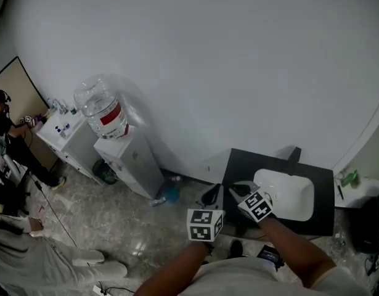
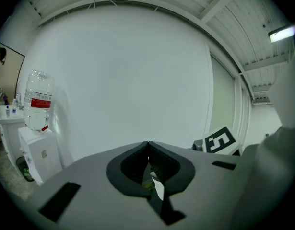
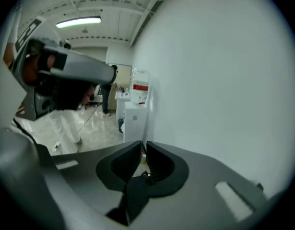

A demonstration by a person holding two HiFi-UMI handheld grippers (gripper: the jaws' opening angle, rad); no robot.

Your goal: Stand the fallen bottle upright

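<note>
The left gripper (image 1: 211, 195) and the right gripper (image 1: 240, 189) are held side by side at the near left edge of a black counter (image 1: 238, 165) with a white sink (image 1: 288, 196). The left jaws are pressed together, empty. The right jaws are parted by a slit, with nothing gripped. A small green thing (image 1: 349, 178), seemingly the bottle, is seen lying on a white ledge (image 1: 368, 191) right of the sink, well apart from both.

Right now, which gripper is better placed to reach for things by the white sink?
Right, probably. The right gripper is over the black counter beside the sink, with its jaws slightly apart. The left gripper hangs just off the counter's left edge, jaws shut.
</note>
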